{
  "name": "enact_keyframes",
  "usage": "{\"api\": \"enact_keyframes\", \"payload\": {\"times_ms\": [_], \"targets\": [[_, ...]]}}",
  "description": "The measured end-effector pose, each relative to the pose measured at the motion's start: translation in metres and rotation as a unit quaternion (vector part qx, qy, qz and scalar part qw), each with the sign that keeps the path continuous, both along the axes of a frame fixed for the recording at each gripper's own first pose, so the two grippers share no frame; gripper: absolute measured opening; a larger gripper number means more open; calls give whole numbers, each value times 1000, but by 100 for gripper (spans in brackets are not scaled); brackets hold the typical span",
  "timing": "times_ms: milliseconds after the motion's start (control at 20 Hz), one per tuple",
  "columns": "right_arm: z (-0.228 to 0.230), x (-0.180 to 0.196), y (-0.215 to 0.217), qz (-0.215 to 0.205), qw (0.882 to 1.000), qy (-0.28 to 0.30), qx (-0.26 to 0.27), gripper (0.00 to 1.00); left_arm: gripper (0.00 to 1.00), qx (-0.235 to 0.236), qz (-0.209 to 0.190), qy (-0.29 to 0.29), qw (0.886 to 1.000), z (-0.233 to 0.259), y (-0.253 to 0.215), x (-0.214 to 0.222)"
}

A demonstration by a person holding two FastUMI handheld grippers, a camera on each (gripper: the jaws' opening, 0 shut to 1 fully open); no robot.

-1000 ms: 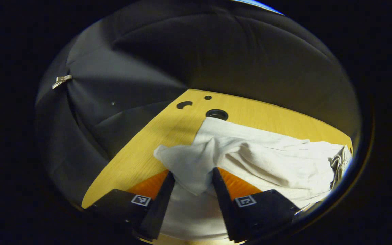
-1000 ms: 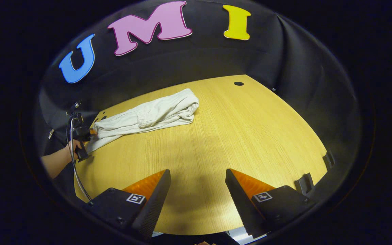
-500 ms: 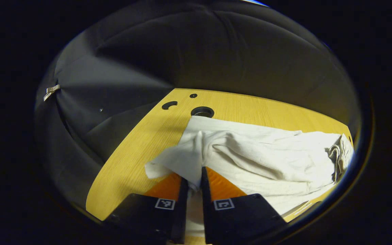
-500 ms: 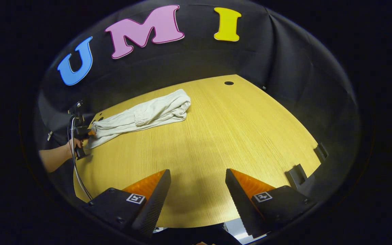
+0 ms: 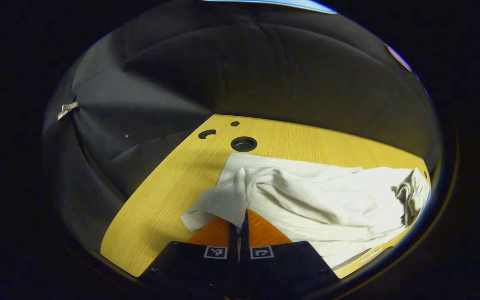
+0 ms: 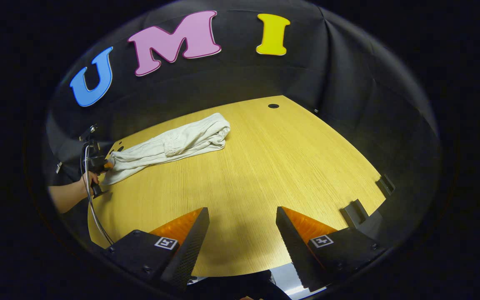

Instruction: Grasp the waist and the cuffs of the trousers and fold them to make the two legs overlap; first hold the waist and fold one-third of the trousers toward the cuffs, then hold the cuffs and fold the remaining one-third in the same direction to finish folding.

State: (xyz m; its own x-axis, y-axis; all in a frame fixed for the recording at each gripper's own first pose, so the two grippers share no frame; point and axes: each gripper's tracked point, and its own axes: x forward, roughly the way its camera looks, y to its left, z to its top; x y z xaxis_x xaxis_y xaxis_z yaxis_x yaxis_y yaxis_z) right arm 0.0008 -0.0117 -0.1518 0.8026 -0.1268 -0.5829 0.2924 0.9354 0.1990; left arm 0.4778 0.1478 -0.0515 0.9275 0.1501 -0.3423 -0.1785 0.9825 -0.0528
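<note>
Because the fold has to start from the ends of the garment, the left gripper (image 5: pixel 238 223) sits at the tabletop's (image 6: pixel 265 166) far left corner, its two fingers pressed together on a pinch of pale cloth. That cloth is one end of the cream trousers (image 5: pixel 319 204), and it rises in a small peak at the fingertips, so the hold looks firm rather than a brush against the fabric. I cannot tell for certain whether this end is the cuffs or the waist; the gathered band seen midway along in the right gripper view suggests a doubled-over garment. Just past the pinched end, a round cable hole (image 5: pixel 243 144) and two smaller cut-outs mark the corner of the tabletop.

Seen from the right gripper view, a hand (image 6: pixel 91 180) holds the left gripper (image 6: pixel 107 165) at that same corner, and the trousers (image 6: pixel 169 143) run from it along the far edge toward the middle, ending in a rounded, bunched end well short of the far right corner.

Nearer the front edge, the right gripper (image 6: pixel 243 233) hovers over bare wood with its fingers spread wide and nothing between them, well apart from the trousers. Judging by this, it is free to reach for the other end.
</note>
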Motion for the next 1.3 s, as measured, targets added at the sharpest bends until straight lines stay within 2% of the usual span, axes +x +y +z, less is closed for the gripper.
{"api": "enact_keyframes", "payload": {"times_ms": [200, 350, 650, 800, 1000, 1300], "targets": [[5, -6, -21, -34, 999, -9, 1, 99, 5, -16, -11, -51, 999, 52, -18, -25], [10, -12, -42, -62, 998, -20, 4, 99, 5, -30, -25, -84, 996, 90, -38, -27], [22, -10, -85, -89, 995, -50, 4, 99, 5, -48, -58, -112, 991, 143, -111, -37], [26, 2, -106, -81, 995, -61, 6, 99, 5, -39, -82, -127, 988, 167, -165, -46], [28, 24, -130, -72, 994, -77, 15, 99, 5, -37, -131, -136, 981, 188, -258, -55], [25, 49, -134, -7, 996, -85, 24, 99, 5, -10, -197, -133, 971, 191, -395, -63]]}}
